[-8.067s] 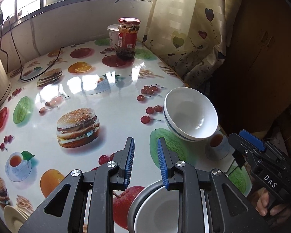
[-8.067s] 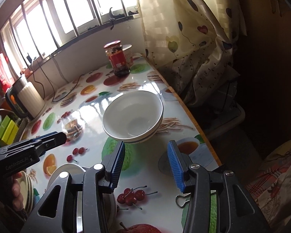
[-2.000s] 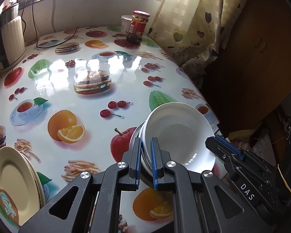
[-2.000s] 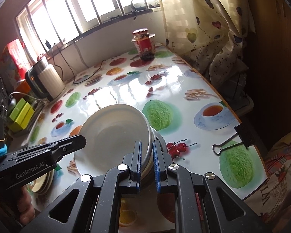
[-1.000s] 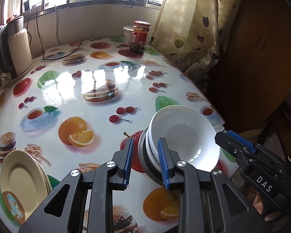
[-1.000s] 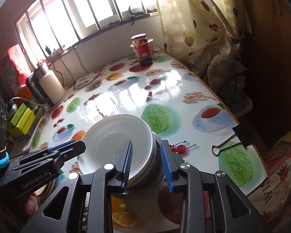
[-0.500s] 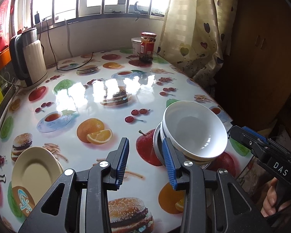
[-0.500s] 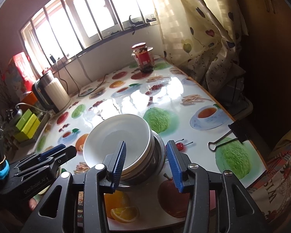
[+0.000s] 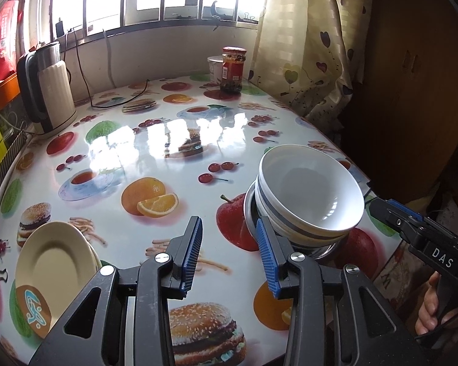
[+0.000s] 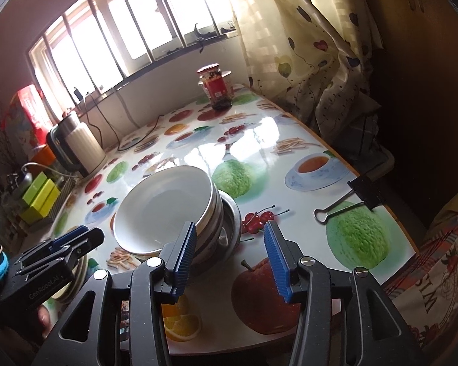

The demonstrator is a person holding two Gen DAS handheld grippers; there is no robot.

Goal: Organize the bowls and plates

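Two black handheld grippers with blue ribbed finger pads hover over a glossy oilcloth-covered table (image 9: 155,140) printed with fruit, burgers and teacups. The left gripper (image 9: 229,254) has its fingers spread apart and grasps nothing; its right pad sits just beside the bowl stack without clearly touching it. The right gripper (image 10: 230,257) is likewise released, fingers wide, with bare tablecloth between them and its left pad close in front of the stack.

The stack stands near the table's near right edge: white ceramic bowls with a grey-blue band (image 9: 310,192) nested together, tilted slightly, resting inside a shallow round stainless-steel dish (image 10: 230,224). From the right wrist view the white bowls (image 10: 165,207) lean toward the left gripper's side.

At the table's near left corner lie cream-coloured round plates (image 9: 50,262), stacked, the top one bearing a blue-and-orange emblem.

Farther back, a red-lidded glass jar with a red label (image 9: 232,70) stands before a white tub by the wall. A black-and-cream electric kettle (image 9: 45,88) sits at the far left corner, its cord trailing across the cloth. A black binder clip (image 10: 355,196) grips the table's right edge. A heart-patterned beige curtain (image 9: 302,45) hangs beside the barred window.
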